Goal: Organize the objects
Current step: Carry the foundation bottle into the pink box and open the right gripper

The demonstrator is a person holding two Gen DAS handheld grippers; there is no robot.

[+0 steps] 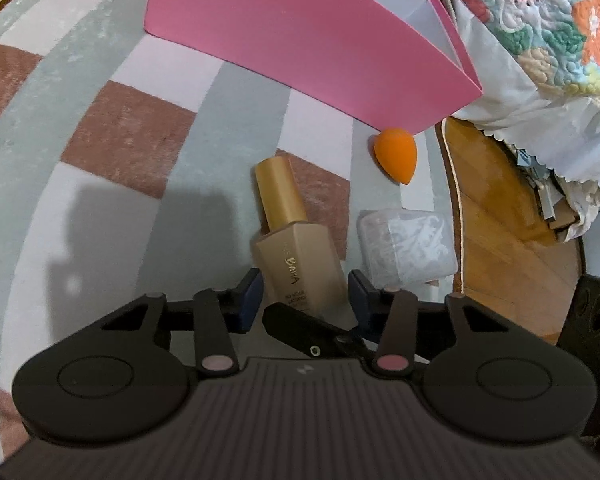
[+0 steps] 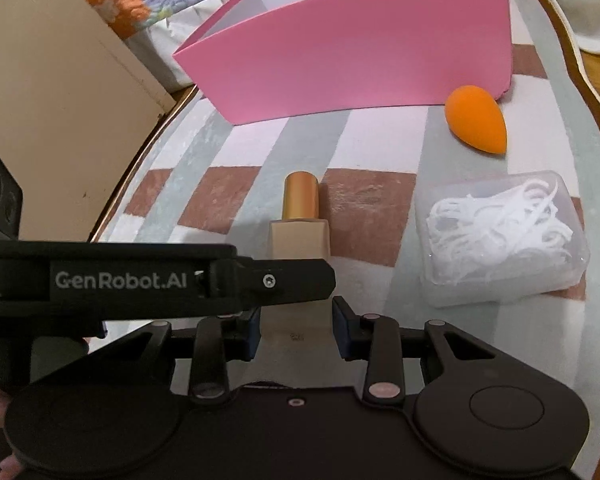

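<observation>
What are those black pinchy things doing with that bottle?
A person is tidying up with a pincher in each hand. The right gripper is clamped on the bottom of the foundation bottle. The left gripper sits around the same bottle, but there are gaps beside its pads, so it isn't squeezing. The orange sponge and the clear box of floss picks wait on the table, outside the pink box.
</observation>
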